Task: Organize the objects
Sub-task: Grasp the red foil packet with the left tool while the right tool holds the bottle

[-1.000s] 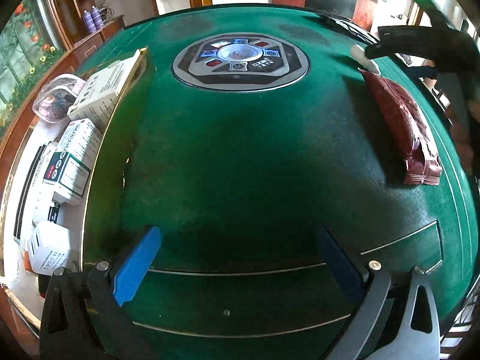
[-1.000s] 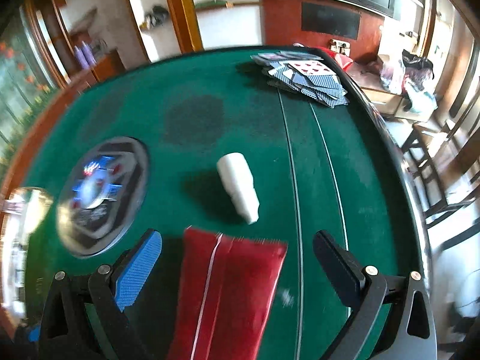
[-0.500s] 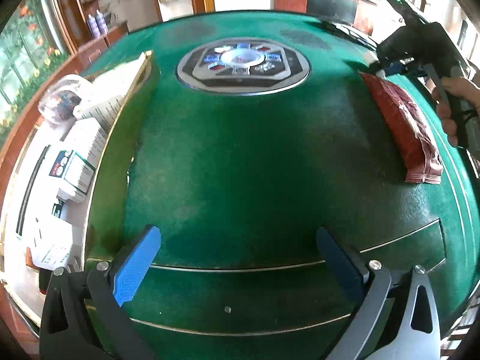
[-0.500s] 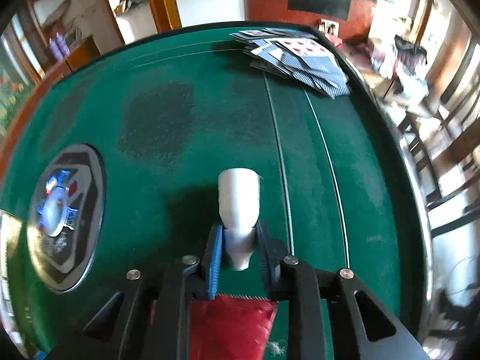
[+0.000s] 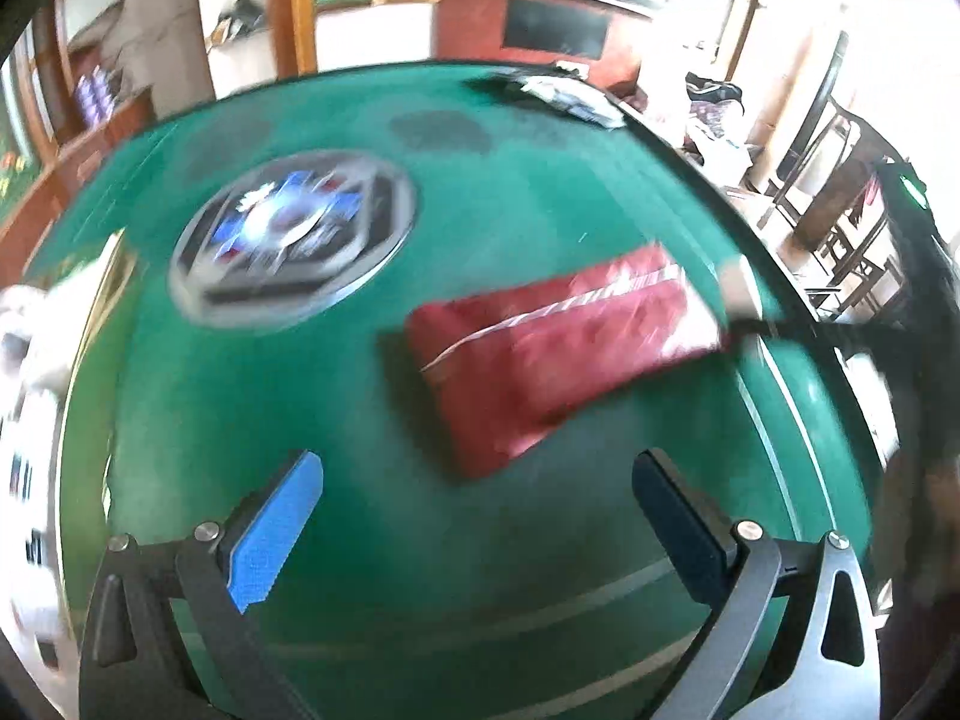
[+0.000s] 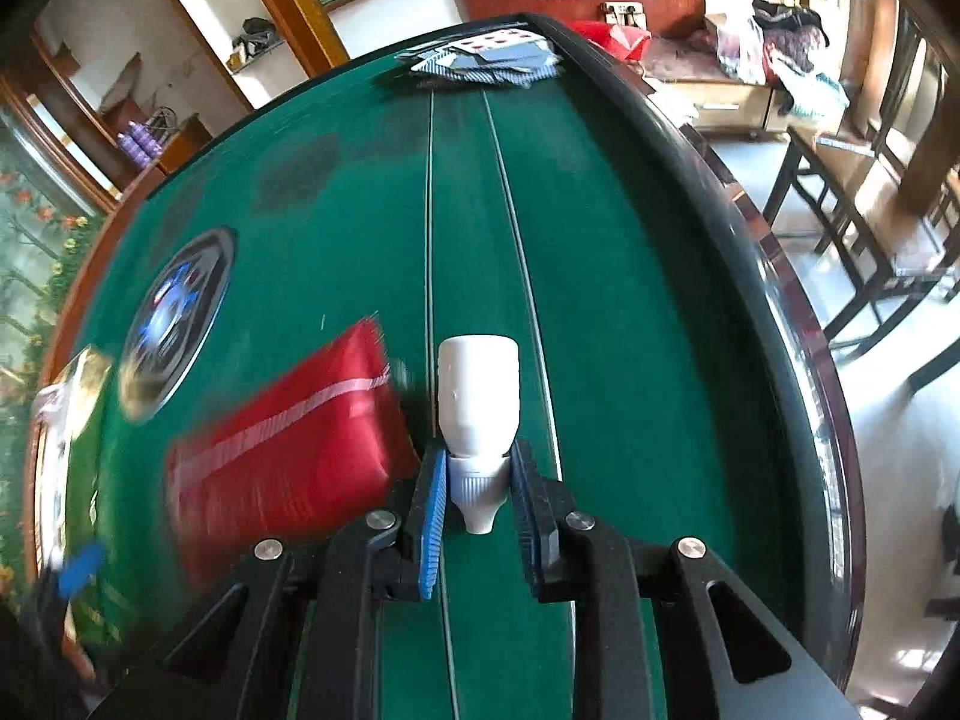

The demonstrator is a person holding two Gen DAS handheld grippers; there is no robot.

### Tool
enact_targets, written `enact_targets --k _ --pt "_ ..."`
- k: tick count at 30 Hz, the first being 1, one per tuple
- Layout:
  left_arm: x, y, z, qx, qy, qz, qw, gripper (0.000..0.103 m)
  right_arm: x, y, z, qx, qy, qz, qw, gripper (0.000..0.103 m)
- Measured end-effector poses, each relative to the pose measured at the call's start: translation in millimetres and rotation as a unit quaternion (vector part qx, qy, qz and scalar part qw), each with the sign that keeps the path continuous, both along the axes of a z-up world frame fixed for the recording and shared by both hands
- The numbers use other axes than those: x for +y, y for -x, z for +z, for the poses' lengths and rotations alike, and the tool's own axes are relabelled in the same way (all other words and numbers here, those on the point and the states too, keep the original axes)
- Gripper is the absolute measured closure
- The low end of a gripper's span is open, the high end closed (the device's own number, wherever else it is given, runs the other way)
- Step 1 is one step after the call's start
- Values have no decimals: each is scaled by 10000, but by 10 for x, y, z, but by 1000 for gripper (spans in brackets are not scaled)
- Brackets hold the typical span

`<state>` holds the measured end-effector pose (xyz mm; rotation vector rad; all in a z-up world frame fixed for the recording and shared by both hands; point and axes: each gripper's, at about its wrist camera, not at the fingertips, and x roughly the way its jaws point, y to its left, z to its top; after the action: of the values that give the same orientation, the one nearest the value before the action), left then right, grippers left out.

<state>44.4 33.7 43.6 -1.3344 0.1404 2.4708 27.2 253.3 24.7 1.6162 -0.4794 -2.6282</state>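
Gripping: the right gripper (image 6: 480, 501) is closed on the ribbed cap end of a white plastic bottle (image 6: 478, 405); both pads touch the cap, one on each side.
Bottle position: held lying along the fingers, base pointing away from the camera, over the green felt table (image 6: 630, 312), between two white lines on the felt.
Left gripper (image 5: 474, 525): fingers spread wide, nothing between them, poised above bare felt near the table edge.
Red packet (image 5: 558, 348): flat on the felt, ahead of the left gripper and apart from its fingers; in the right wrist view it lies just left of the bottle, blurred.
Centre panel (image 5: 294, 246): round control panel with blue and red buttons set into the table, beyond the packet; blurred.
Playing cards (image 6: 486, 57): loose pile at the far edge of the table, well apart from the bottle.
Chairs (image 6: 870, 228): dark wooden, beside the table's right rim.
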Motion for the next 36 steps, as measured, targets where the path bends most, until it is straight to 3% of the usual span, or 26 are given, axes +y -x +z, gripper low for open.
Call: enact_targets --k 3,5,6,9,10,12,18,20,22,24,25,26,29,33,36 --pt "381 145 61 817 708 -458 9931 0 41 -246 -22 30 164 73 9998 81" --pt "553 157 98 1458 1149 -865 9788 0 65 -373 -28 46 231 130 9996 81" --pt "665 149 94 1797 1470 -1214 9651 0 71 -412 -17 55 248 143 9996 81" --pt "842 205 -20 1930 2044 -1920 9403 0 125 -493 -29 62 365 178 9992 81" --pt "871 263 -70 1869 2149 -2049 9364 0 144 -501 -36 71 400 190 9990 81" --pt "880 380 -80 1778 2039 -2121 9391 0 173 -522 -44 95 486 206 9986 81" --pt "885 565 -111 1159 1301 -2225 9592 0 192 -506 -61 137 612 229 9978 81" --pt "879 615 -162 873 1029 -2220 9657 0 197 -482 -63 147 638 230 9976 81" --pt "875 668 -213 332 659 -2177 9732 0 206 -482 -68 158 662 219 9974 81" --pt "918 672 -320 -348 415 -2316 9713 0 211 -472 -68 161 675 202 9974 81" --pt "955 633 -404 -428 686 -2361 9684 0 206 -464 -68 169 675 197 9974 81" --pt "967 582 -403 -226 669 -2379 9687 8 207 -466 -67 173 670 194 9974 81" --pt "938 535 -377 -326 556 -2236 9725 43 200 -461 -61 198 635 170 9976 80" --pt "887 476 -403 -248 611 -1937 9788 51 136 -444 -34 198 422 148 9988 80" --pt "829 425 -401 -253 472 -1687 9842 55 66 -425 -15 212 272 183 9992 71"
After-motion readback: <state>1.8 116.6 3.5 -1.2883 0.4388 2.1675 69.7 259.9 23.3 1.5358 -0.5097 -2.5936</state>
